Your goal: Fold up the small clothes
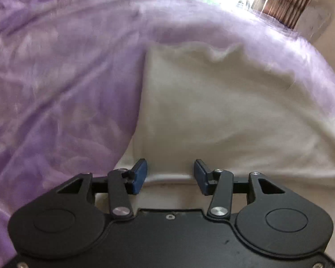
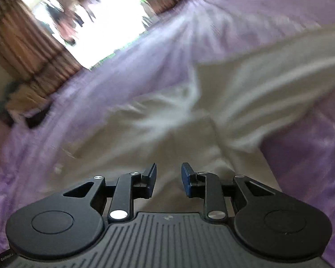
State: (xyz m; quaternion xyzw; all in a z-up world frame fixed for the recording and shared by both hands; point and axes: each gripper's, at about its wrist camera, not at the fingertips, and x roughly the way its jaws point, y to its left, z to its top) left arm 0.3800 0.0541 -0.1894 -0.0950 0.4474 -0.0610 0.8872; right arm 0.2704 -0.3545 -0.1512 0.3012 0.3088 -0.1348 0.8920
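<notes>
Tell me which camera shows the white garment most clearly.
The left wrist view. There the white garment lies fairly flat and sharp on the purple bedcover, with its left edge and far edge plain. The right wrist view shows the same cloth motion-blurred and rumpled, running off the frame's right side, so its outline is hard to read.

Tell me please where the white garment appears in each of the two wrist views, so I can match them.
Left wrist view: the white garment fills the centre and right, lying rather flat, just beyond the open left gripper.
Right wrist view: the white garment spreads across the centre toward the upper right, rumpled and blurred, ahead of the open right gripper.
Shared landmark: the purple bedspread beneath it.
</notes>
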